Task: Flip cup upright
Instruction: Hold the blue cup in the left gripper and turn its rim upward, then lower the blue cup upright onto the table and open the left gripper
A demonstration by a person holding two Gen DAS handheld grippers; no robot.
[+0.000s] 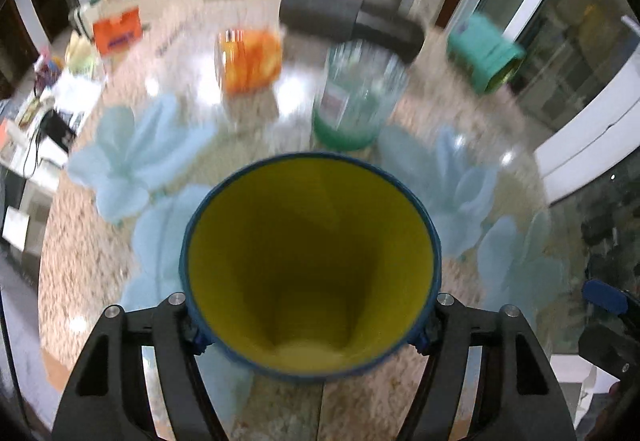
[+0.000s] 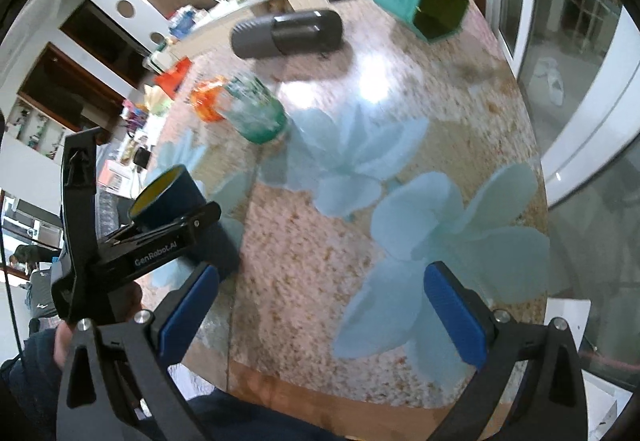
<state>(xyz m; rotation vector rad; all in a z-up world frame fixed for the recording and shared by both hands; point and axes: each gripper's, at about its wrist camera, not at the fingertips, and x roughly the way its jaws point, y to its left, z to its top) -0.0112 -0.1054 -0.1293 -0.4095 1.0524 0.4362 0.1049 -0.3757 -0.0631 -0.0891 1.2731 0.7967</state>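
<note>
Cup time: the blue plastic cup with the yellow inside point(image 1: 312, 265) sits clamped in the left gripper point(image 1: 311, 337), jaws pinching its sides, mouth tipped toward the camera, held over the near left part of the round glass table with pale blue flower prints point(image 2: 360, 241). The right gripper point(image 2: 320, 317) hangs over the near edge with jaws spread wide, nothing between them. Farther back stand a clear green-bottomed glass point(image 1: 356, 97) and an orange glass point(image 1: 250, 59). At the far side lie a dark grey cylinder point(image 2: 288, 33) and a teal hexagonal cup point(image 2: 420, 1).
</note>
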